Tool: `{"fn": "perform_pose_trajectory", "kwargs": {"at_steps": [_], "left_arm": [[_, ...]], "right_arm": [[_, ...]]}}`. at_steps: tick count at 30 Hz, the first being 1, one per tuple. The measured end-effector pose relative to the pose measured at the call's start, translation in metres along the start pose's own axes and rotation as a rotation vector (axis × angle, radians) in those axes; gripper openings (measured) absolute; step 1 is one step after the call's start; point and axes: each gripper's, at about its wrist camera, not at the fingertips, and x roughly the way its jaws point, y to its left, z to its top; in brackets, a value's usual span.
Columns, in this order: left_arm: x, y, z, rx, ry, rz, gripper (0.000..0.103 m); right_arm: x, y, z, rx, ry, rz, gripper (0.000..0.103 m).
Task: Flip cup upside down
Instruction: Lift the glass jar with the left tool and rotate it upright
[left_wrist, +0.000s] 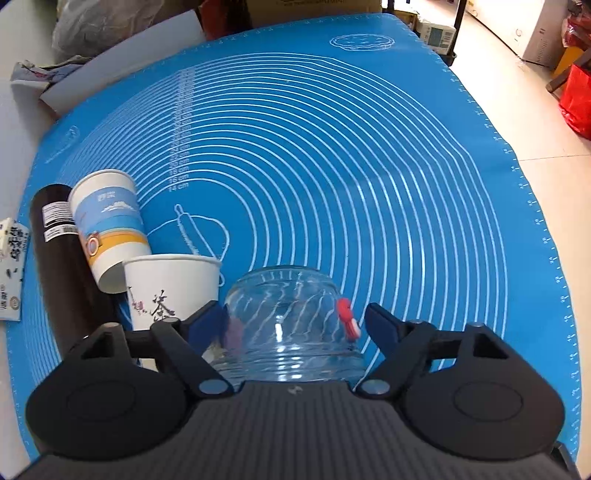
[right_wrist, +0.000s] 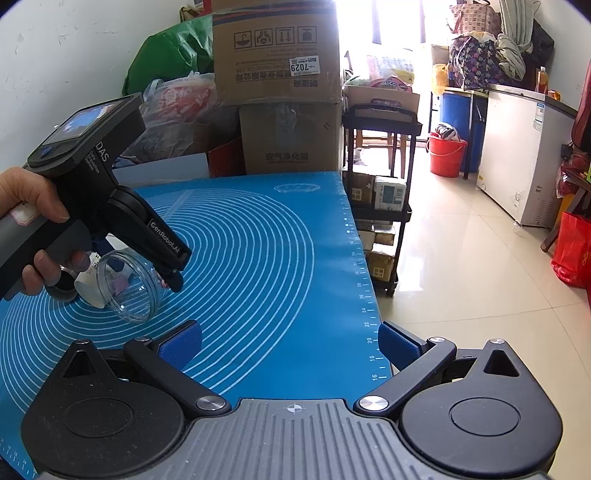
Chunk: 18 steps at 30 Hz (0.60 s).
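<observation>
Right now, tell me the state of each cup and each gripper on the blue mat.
glass cup: held off the mat, tilted on its side, empty
left gripper: fingers shut on the glass cup
right gripper: fingers open, holding nothing
printed paper cup: upside down, leaning
white paper cup: upright, mouth up
blue mat: spread flat

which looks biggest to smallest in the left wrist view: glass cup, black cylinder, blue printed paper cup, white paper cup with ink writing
1. black cylinder, the longest shape
2. glass cup, though it sits nearest the camera between the left gripper fingers, so it is inflated
3. blue printed paper cup and white paper cup with ink writing look alike; the white one is partly hidden, so unranked
</observation>
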Motion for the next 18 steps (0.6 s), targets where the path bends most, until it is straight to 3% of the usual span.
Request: {"fn": "perform_pose_trajectory", "kwargs": {"at_steps": [5, 9, 18], "left_arm": [[0.006, -0.008, -0.004, 0.026, -0.009, 0.072, 0.082], [0.012, 0.004, -0.002, -0.005, 0.013, 0.049, 0.082], [0.011, 0.0, -0.006, -0.021, -0.038, 0.094, 0.079]], "right_arm": [[-0.002, 0.003, -0.001, -0.008, 0.001, 0.011, 0.103], [-0.004, 0.002, -0.001, -0.008, -0.005, 0.008, 0.103], [-0.002, 0.005, 0.0, -0.019, 0.004, 0.02, 0.103]]}}
